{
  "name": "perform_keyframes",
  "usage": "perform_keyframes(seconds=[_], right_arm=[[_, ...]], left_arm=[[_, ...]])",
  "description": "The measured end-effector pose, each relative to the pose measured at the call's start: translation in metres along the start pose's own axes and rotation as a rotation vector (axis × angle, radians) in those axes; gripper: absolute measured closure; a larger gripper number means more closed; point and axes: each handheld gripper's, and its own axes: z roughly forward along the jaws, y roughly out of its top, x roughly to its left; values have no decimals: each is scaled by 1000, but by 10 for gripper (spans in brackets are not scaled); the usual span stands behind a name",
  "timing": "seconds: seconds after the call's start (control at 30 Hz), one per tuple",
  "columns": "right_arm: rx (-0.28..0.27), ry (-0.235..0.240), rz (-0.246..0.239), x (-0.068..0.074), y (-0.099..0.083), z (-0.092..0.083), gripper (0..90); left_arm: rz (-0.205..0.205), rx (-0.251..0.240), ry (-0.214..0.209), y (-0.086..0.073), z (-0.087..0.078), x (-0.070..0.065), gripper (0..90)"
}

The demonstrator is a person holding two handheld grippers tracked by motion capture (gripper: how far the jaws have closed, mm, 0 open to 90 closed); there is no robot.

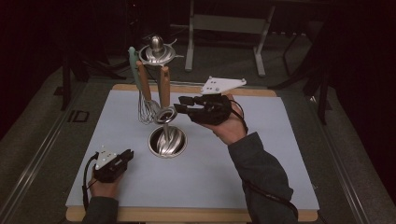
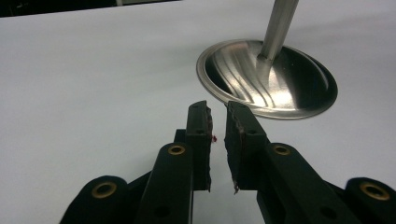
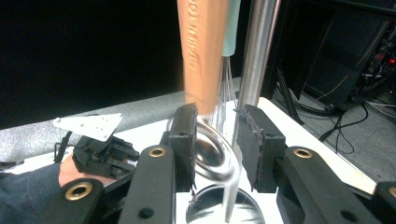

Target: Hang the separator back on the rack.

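A wood-handled ladle [image 1: 164, 95] hangs from a steel utensil stand [image 1: 157, 52] left of centre in the high view, its shiny bowl between the jaws of the right gripper [image 1: 183, 104], which stand apart with no pad clearly pressing on it. A whisk [image 1: 145, 100] hangs just beside it, above the stand's round base [image 1: 167, 141]. At lower left, the left gripper [image 1: 127, 155] rests on the white mat [image 1: 243, 121], jaws nearly together and empty.

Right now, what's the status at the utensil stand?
Right gripper open around hanging wooden-handled steel ladle, pads not pressing. Left gripper nearly closed, empty, near round steel stand base. Wire whisk hangs close behind.
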Motion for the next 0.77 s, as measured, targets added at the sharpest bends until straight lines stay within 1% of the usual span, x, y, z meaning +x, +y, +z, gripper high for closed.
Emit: perform_keyframes(seconds=[0.2, 0.37, 0.43, 0.47, 0.5, 0.53, 0.67, 0.77], right_arm=[[11, -19, 13, -7, -4, -7, 675], [37, -40, 29, -14, -9, -11, 679], [57, -50, 41, -17, -13, -12, 679], [67, -55, 40, -19, -14, -13, 678], [87, -64, 48, -20, -17, -13, 679], [93, -67, 46, -21, -18, -13, 679], [131, -80, 64, -27, -28, -16, 674], [156, -81, 79, -32, -36, -17, 674]], left_arm=[[0, 0, 0, 0, 0, 0, 797], [1, 1, 1, 0, 0, 0, 796], [0, 1, 0, 0, 0, 0, 796], [0, 2, 1, 0, 0, 0, 796], [0, 2, 1, 0, 0, 0, 796], [0, 1, 2, 0, 0, 0, 796], [-2, 3, 2, 0, 1, 0, 795], [-2, 9, 2, 0, 1, 0, 795]])
